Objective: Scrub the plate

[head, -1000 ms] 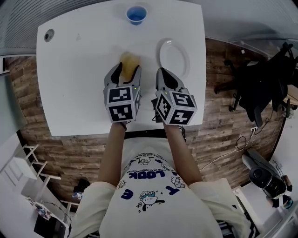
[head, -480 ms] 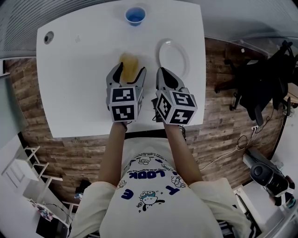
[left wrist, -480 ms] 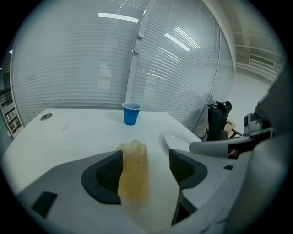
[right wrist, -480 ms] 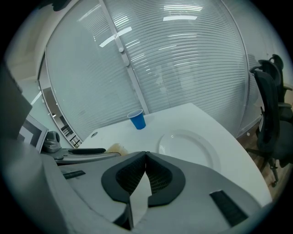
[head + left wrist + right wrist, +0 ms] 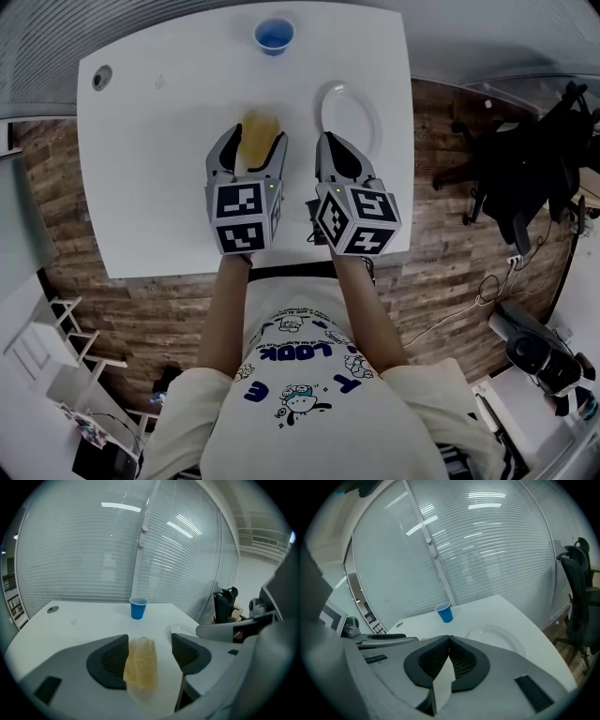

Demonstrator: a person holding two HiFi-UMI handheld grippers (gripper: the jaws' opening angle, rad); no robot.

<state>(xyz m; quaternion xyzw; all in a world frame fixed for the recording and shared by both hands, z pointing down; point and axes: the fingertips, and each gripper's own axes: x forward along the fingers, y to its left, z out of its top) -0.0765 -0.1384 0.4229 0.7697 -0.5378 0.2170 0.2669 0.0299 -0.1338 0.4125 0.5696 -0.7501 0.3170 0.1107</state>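
The jaws of the left gripper (image 5: 149,641) stand released and wide apart. They have just been opening, and the yellow, coarse-textured scrubbing sponge (image 5: 140,667) sits between them. It lies close against the left pad, with a clear gap to the right pad, so nothing is clamped yet. In the head view the sponge now sits more squarely inside the spread jaws than it did a second ago, when it showed mostly beyond their tips. This looks like the set-up for a grasp; closing on the sponge seems the next thing called for.

The jaws of the right gripper (image 5: 450,641) are clenched together at their tips with nothing between them.

Further out, the round white plate (image 5: 349,112) lies flat on the white bench (image 5: 159,169). It is just ahead of the right gripper, beside the sponge and apart from it, where it lay before. No scrubbing has begun. A blue plastic cup (image 5: 275,32) stands upright near the bench's far edge, well apart from both grippers.
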